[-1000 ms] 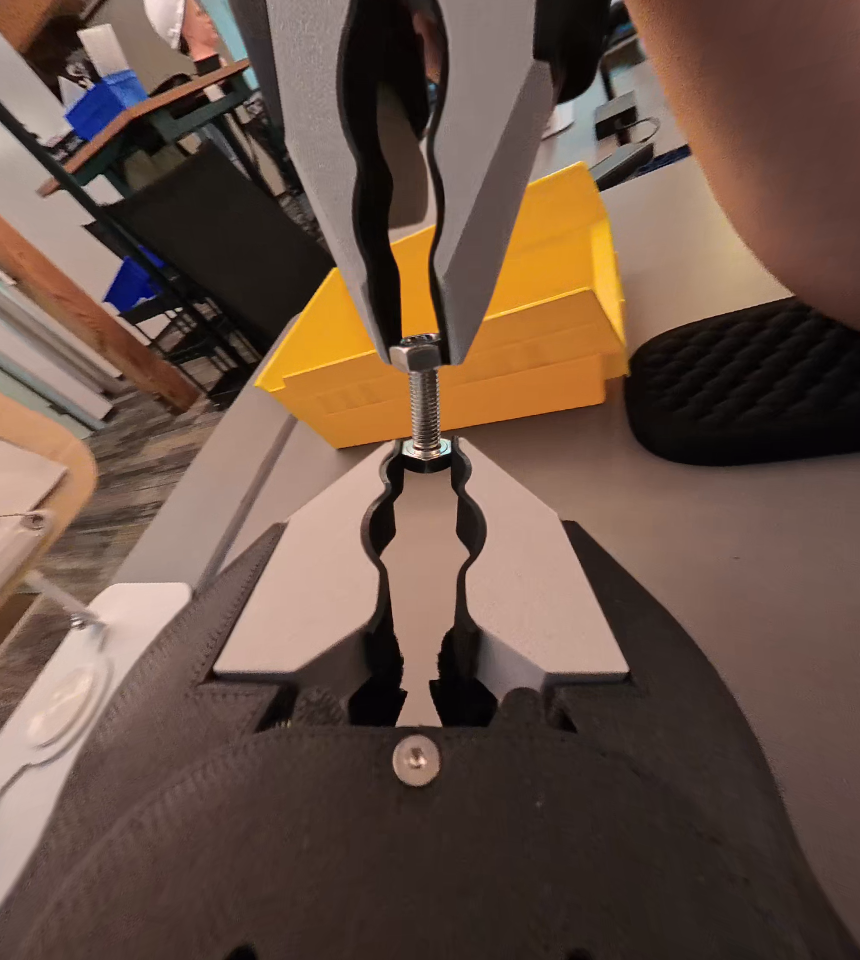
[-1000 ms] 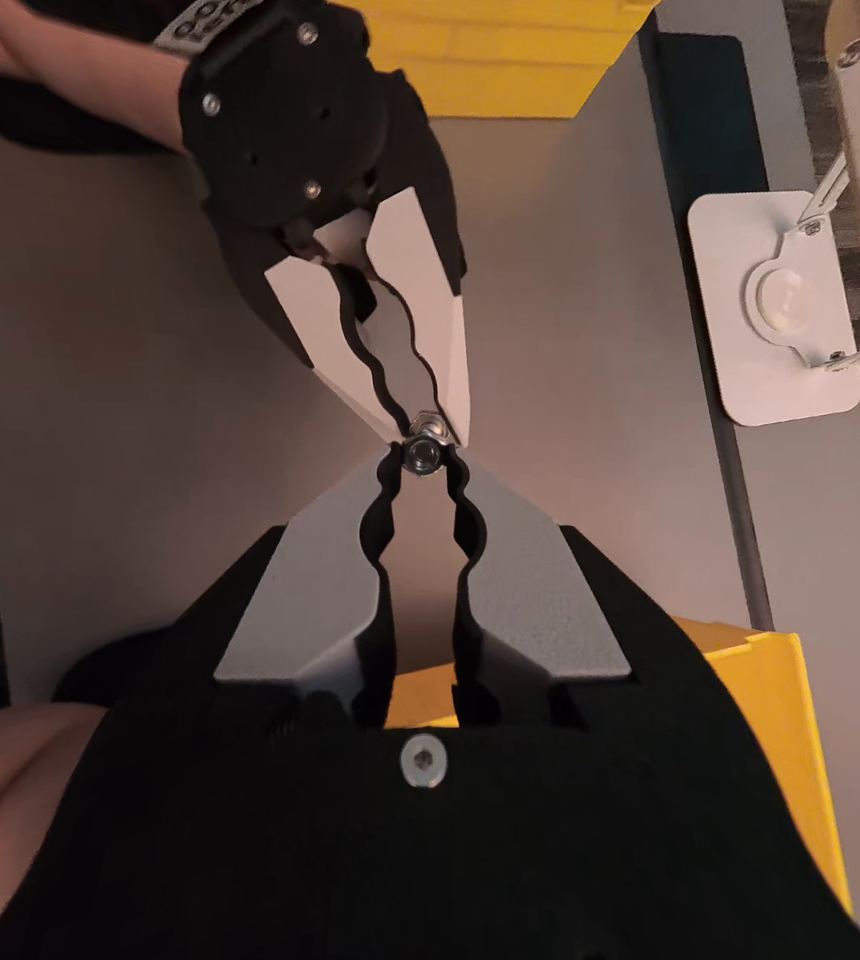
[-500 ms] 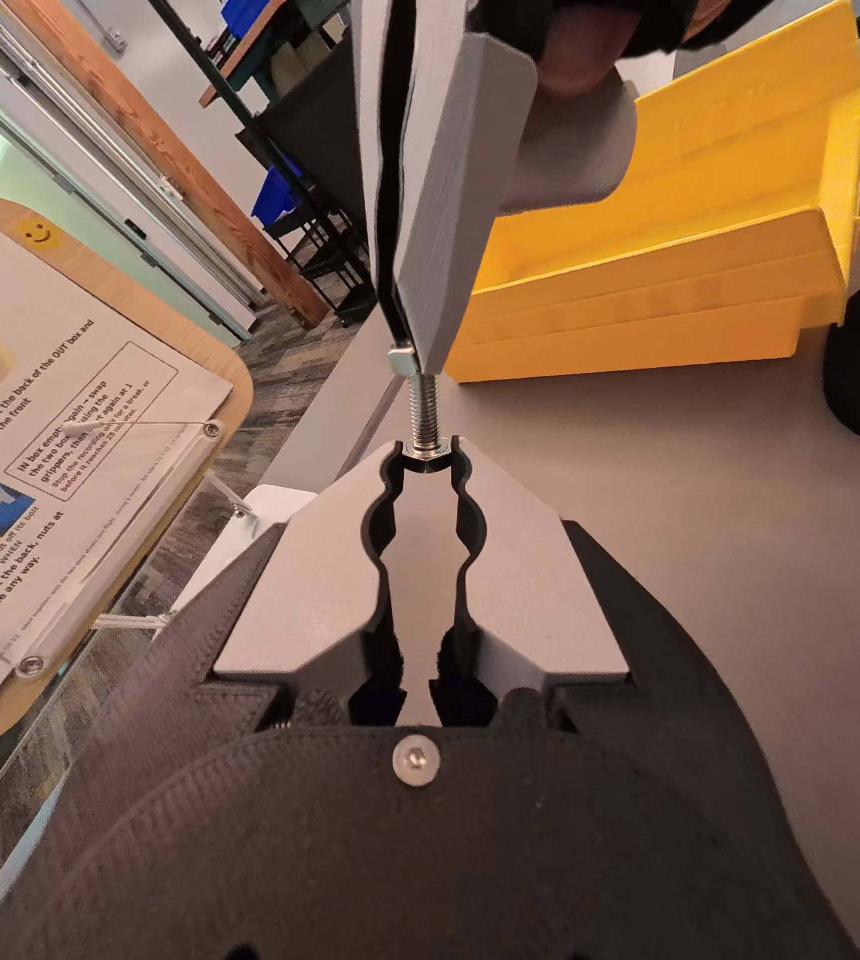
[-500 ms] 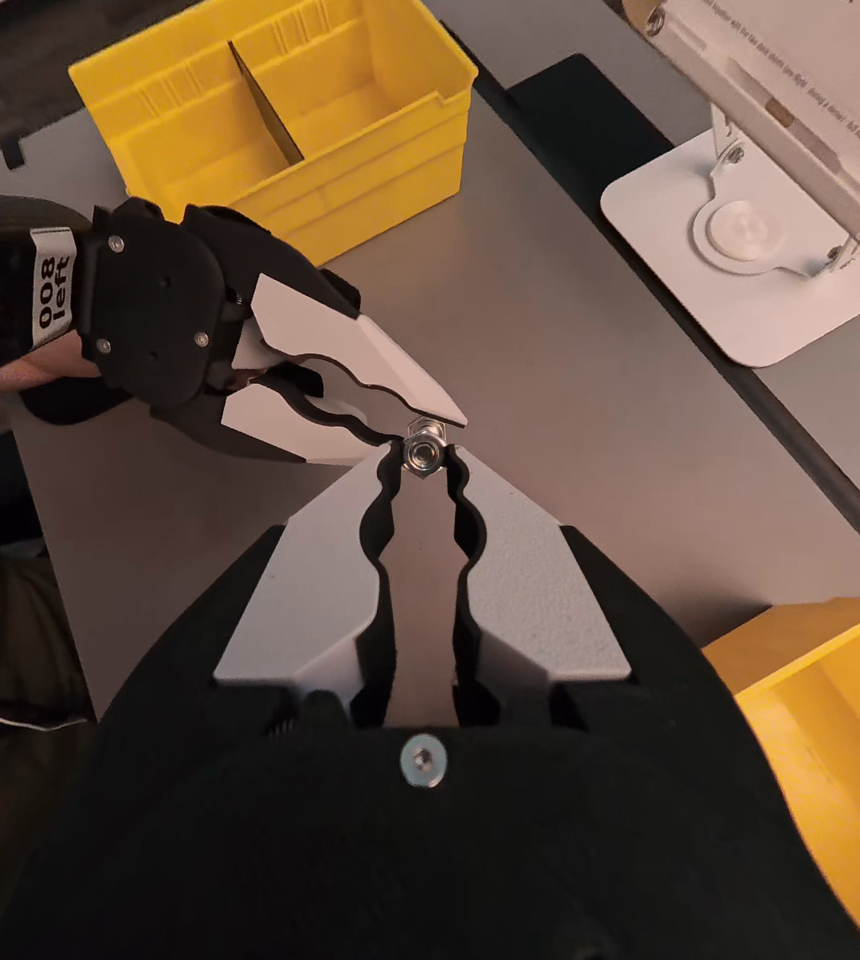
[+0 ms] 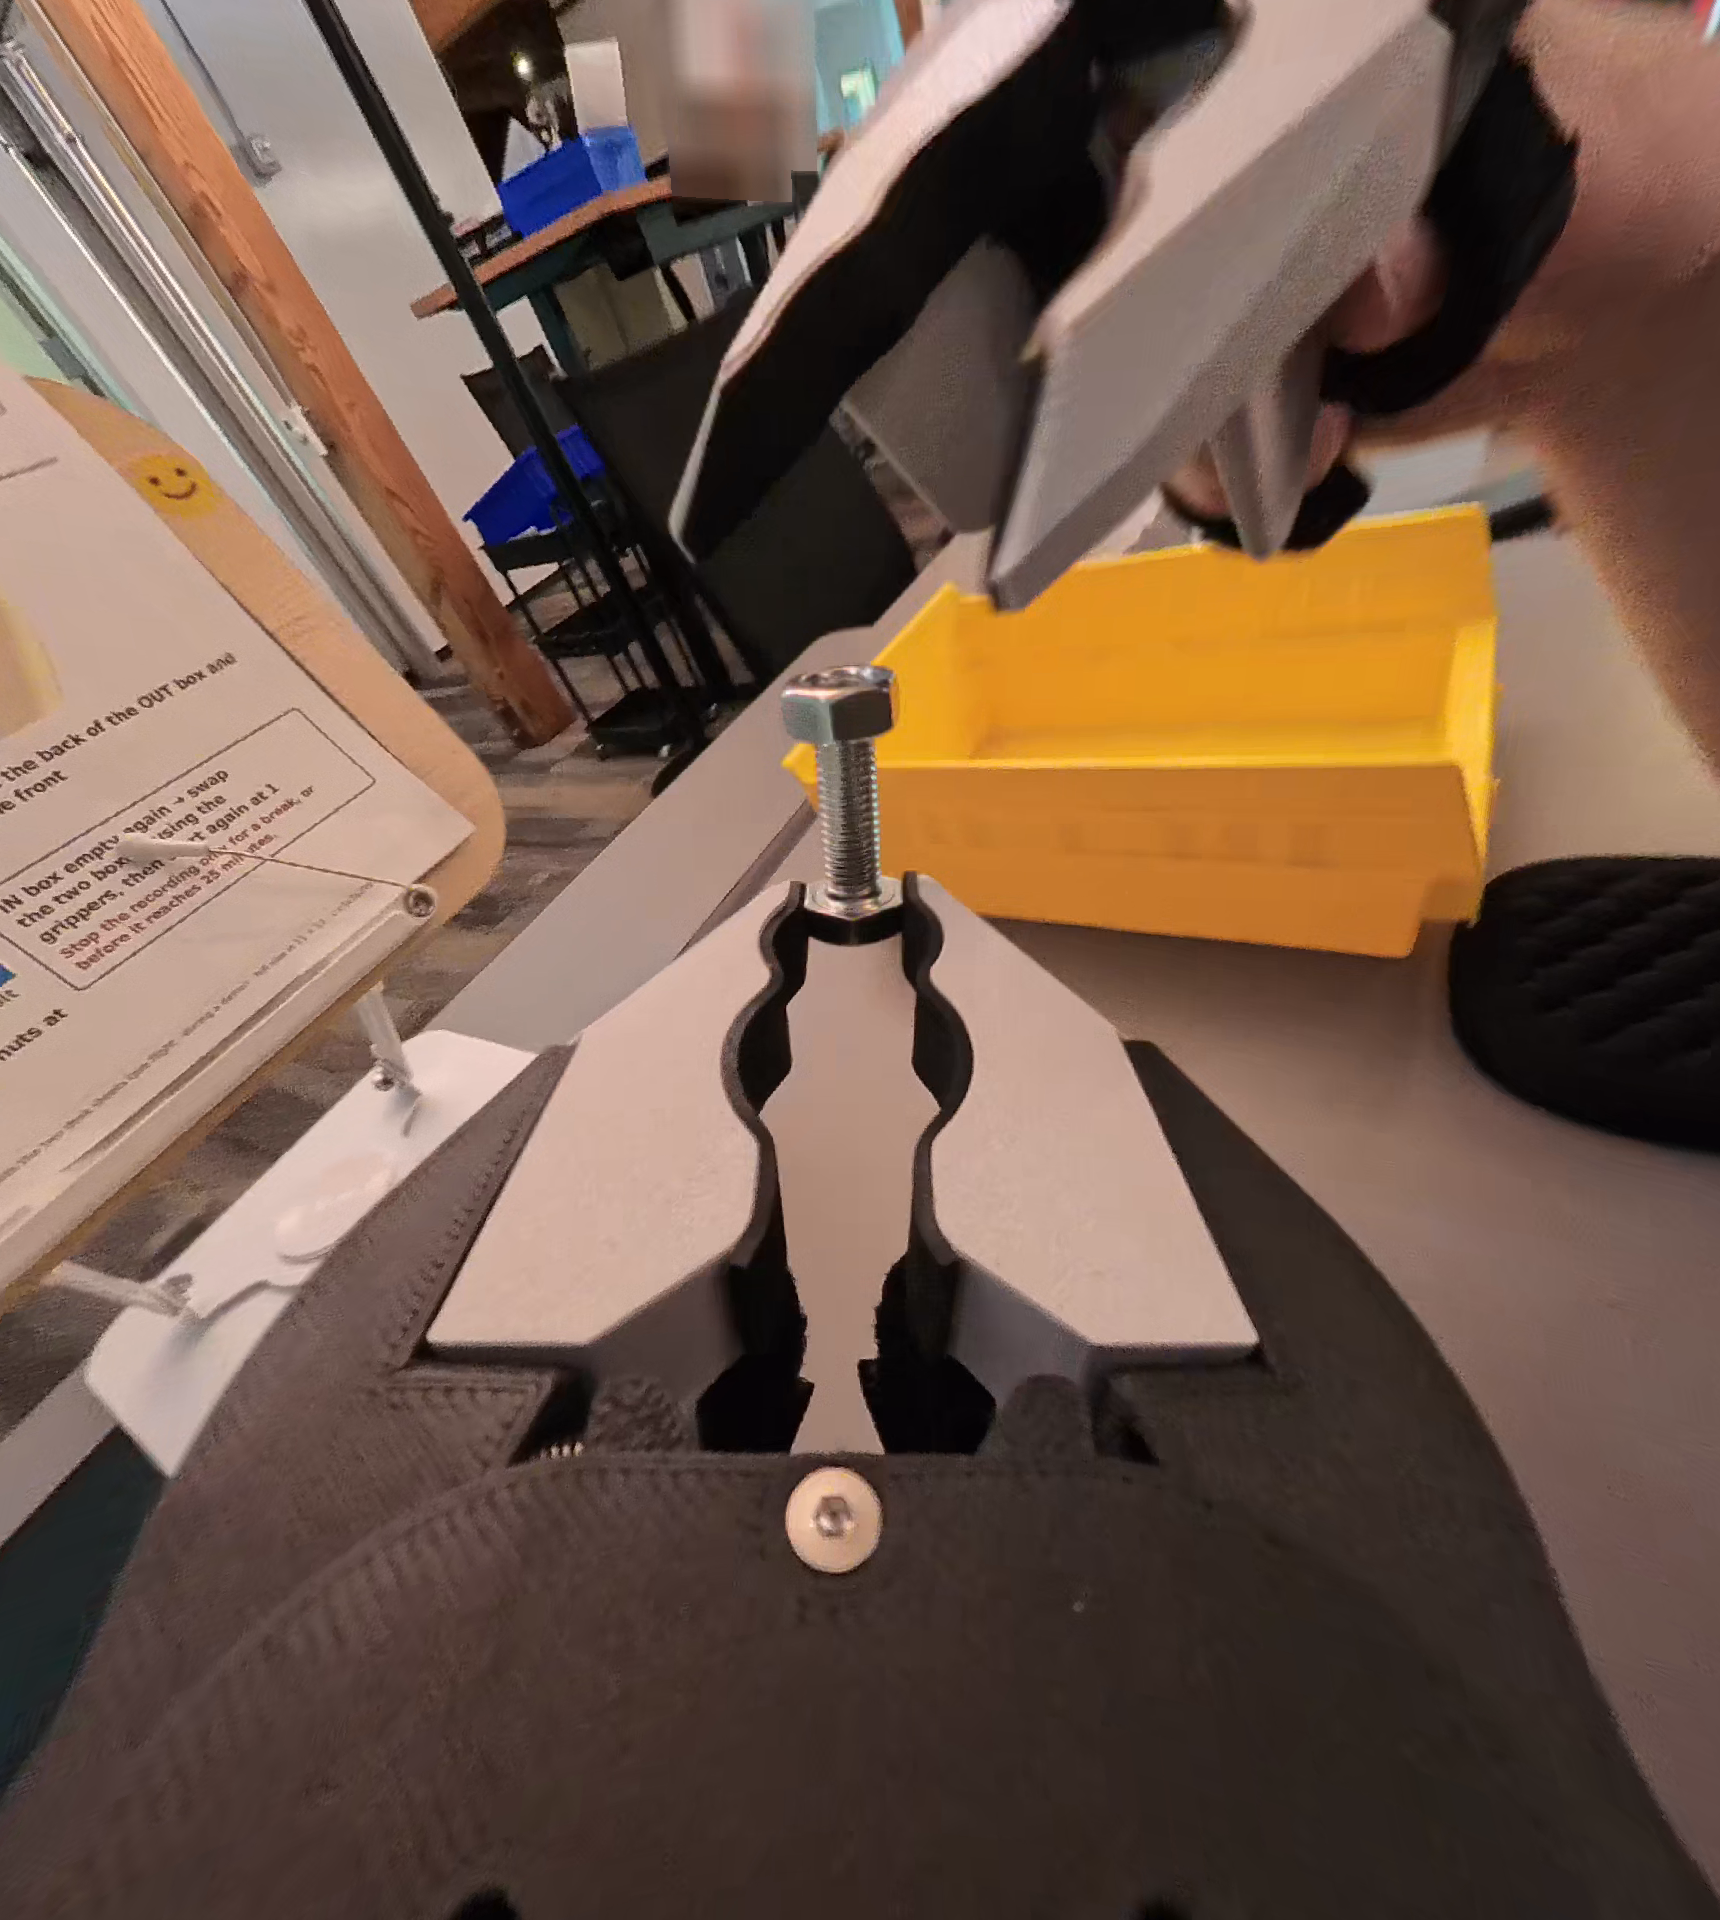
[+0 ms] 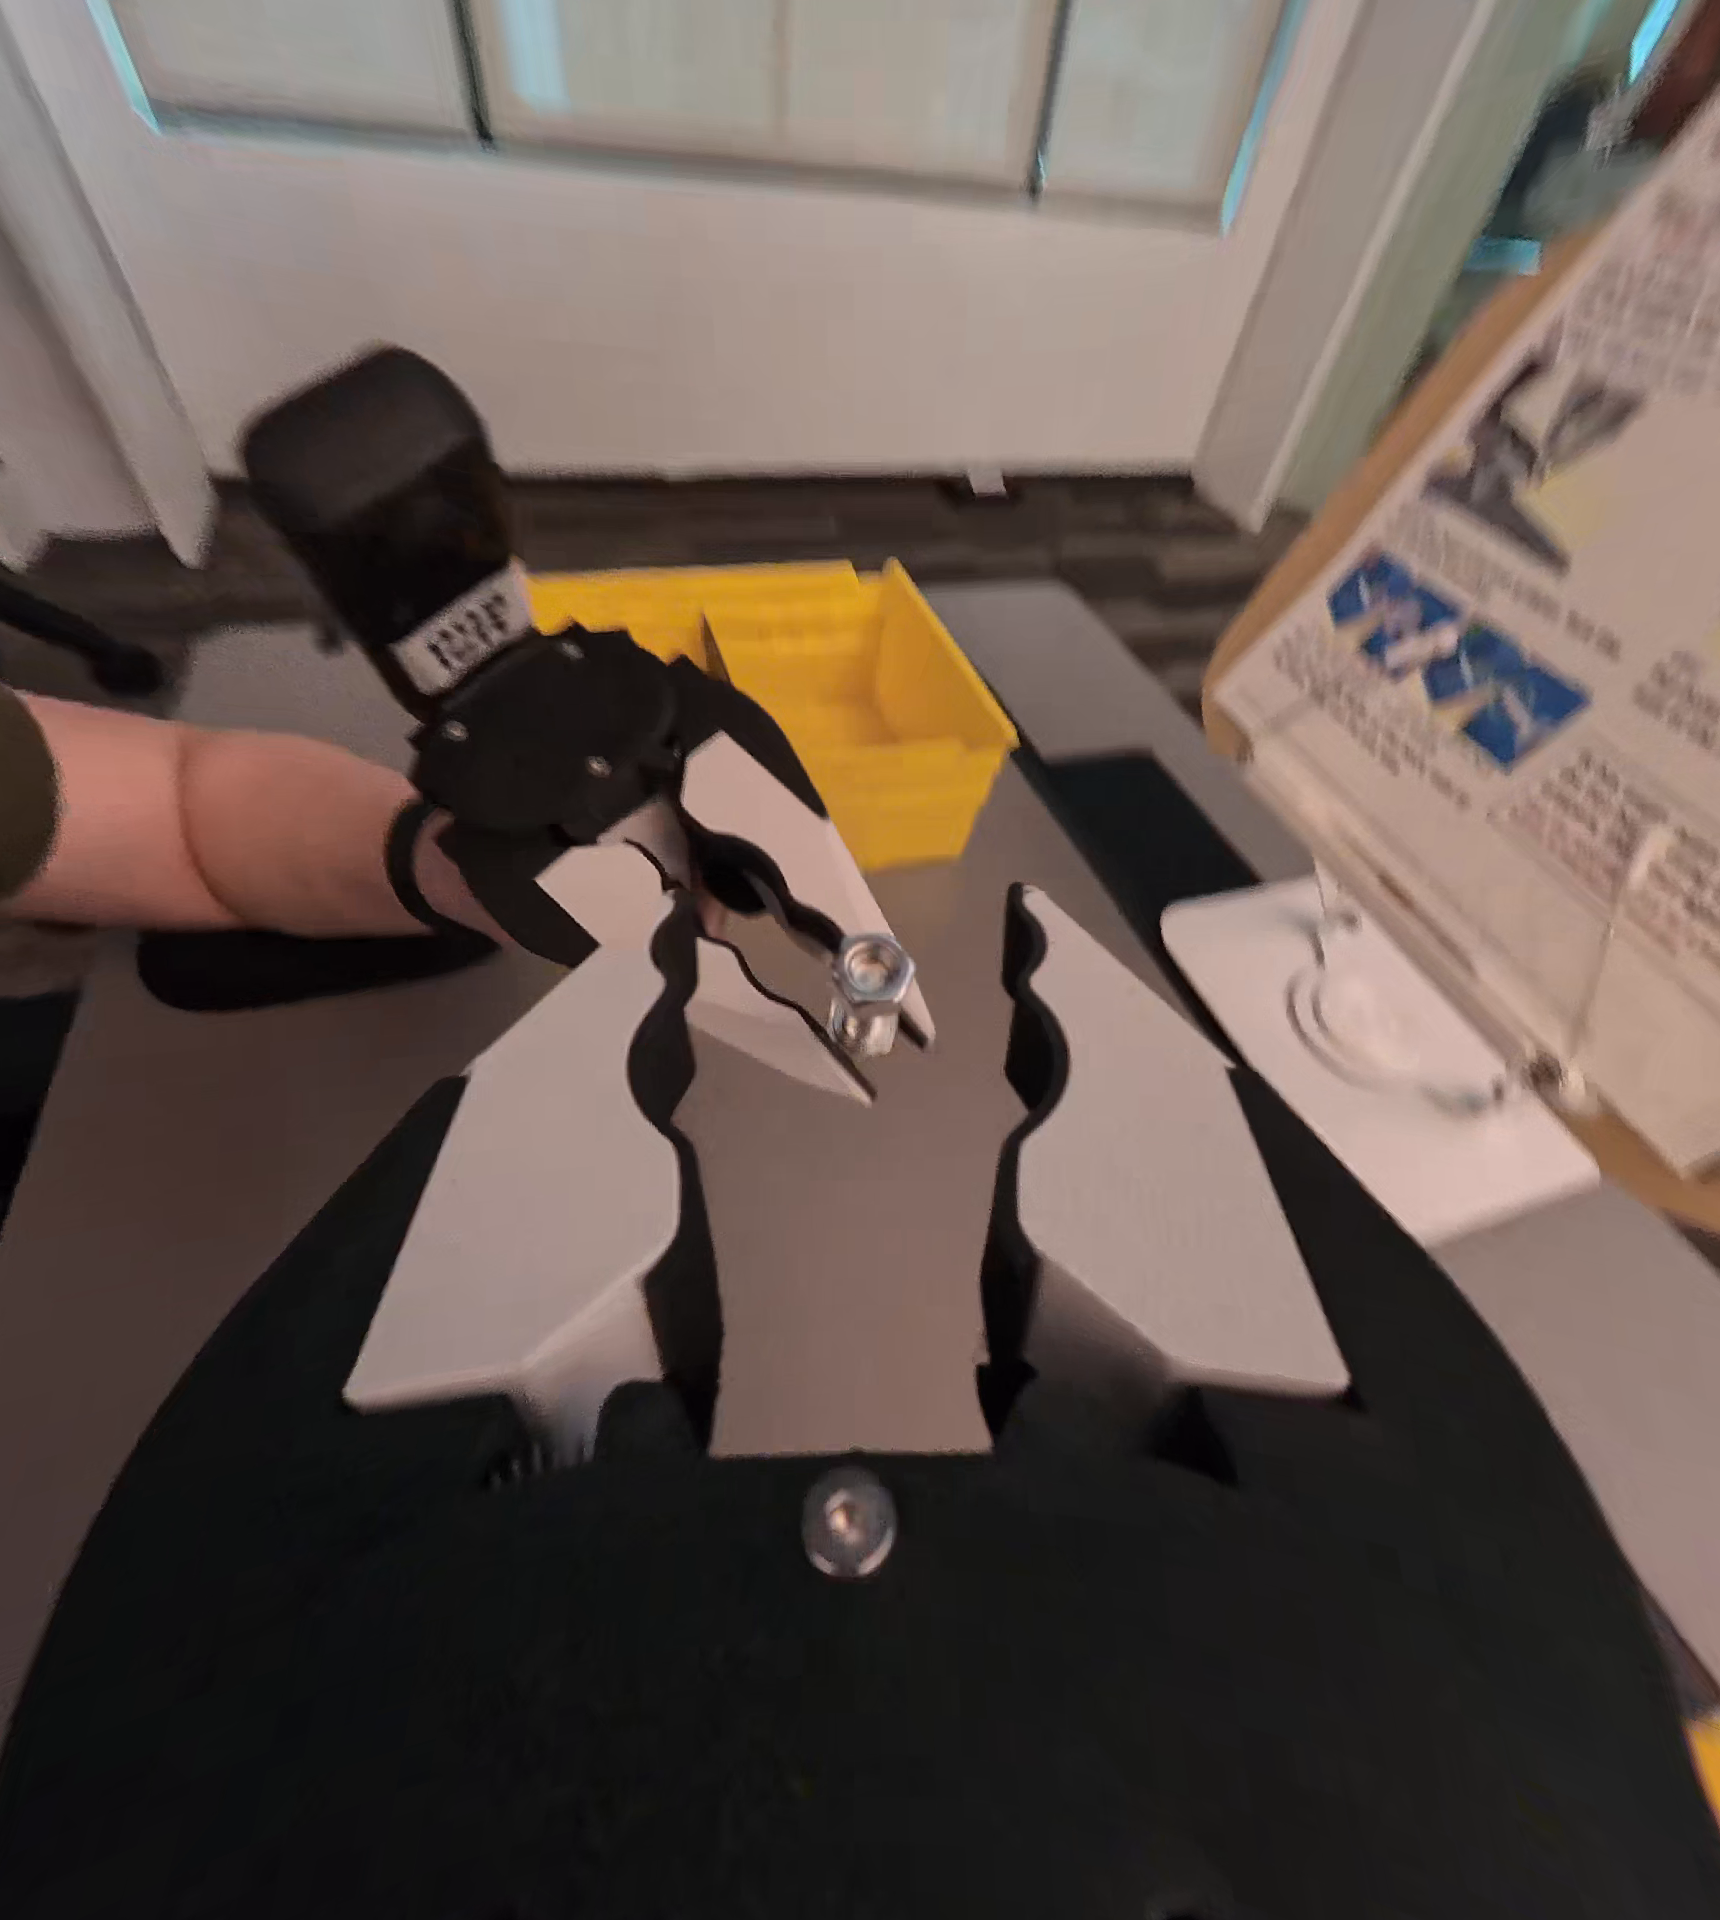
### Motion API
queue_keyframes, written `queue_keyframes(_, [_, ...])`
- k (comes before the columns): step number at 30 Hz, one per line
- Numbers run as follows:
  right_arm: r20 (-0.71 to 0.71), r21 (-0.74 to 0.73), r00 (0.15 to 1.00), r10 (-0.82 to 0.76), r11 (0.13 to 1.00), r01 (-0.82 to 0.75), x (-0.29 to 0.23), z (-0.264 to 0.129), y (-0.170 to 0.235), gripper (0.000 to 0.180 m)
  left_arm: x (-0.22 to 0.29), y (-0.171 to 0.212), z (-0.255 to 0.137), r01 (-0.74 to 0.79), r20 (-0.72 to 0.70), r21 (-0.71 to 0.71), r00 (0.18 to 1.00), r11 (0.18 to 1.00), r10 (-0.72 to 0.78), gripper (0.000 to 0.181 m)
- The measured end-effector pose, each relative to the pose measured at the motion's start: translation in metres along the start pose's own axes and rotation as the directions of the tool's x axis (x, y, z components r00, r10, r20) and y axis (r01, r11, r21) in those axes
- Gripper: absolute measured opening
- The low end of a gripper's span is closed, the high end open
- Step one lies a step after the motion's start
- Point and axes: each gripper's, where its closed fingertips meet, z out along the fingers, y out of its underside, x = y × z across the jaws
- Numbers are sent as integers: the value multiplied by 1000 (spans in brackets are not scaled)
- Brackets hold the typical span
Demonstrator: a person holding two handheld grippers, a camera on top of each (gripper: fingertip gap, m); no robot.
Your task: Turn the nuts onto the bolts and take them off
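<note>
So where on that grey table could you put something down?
Bare table lies between the yellow bin, the black pad and the left gripper. Toward the white sign stand it is crowded.

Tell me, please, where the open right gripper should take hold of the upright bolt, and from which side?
Grip the hex head, coming down from above. The bolt stands upright, its nut clamped in the left gripper, so only the head's flat sides are free; the right gripper is open above it.

White wall (image 6: 627,312), wooden post (image 5: 295,343)
</note>
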Motion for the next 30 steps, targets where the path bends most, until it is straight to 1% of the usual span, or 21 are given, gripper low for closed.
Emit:
queue_keyframes(3, [73, 210, 997, 8, 978, -24, -6, 0, -27, 71, -4, -18, -11, 91, -45, 74, 995, 993, -88, 16])
queue_keyframes(5, [139, 290, 990, 17, 955, -58, -14, 5, -37, 84, -6, -31, -19, 153, -88, 123, 986, 981, -143, 16])
queue_keyframes(6, [166, 305, 986, 10, 950, -61, -19, 9, -38, 90, -6, -36, -23, 177, -105, 139, 981, 974, -164, 16])
queue_keyframes(7, [176, 311, 984, -3, 949, -53, -23, 14, -38, 96, -7, -41, -26, 190, -112, 152, 978, 970, -174, 16])
queue_keyframes(9, [173, 312, 984, -40, 950, -16, -29, 23, -36, 99, -10, -46, -31, 192, -112, 172, 978, 966, -174, 16])
queue_keyframes(14, [184, 326, 979, -82, 945, 18, -40, 31, -37, 99, -16, -50, -35, 181, -84, 181, 982, 967, -168, 16])
queue_keyframes(21, [127, 309, 979, -159, 944, 113, -43, 31, -37, 98, -34, -46, -39, 202, -42, 178, 979, 963, -198, 16])
queue_keyframes(24, [100, 276, 982, -159, 953, 126, -37, 31, -33, 97, -39, -45, -41, 218, -37, 184, 976, 959, -215, 16])
queue_keyframes(26, [84, 294, 986, -146, 949, 115, -34, 31, -35, 97, -38, -46, -41, 217, -43, 182, 976, 959, -212, 16])
queue_keyframes(28, [85, 303, 988, -131, 948, 99, -33, 33, -36, 97, -35, -46, -40, 202, -44, 176, 979, 963, -198, 16])
queue_keyframes(30, [71, 270, 987, -143, 955, 119, -31, 37, -30, 98, -32, -45, -38, 179, -37, 165, 984, 970, -175, 16])
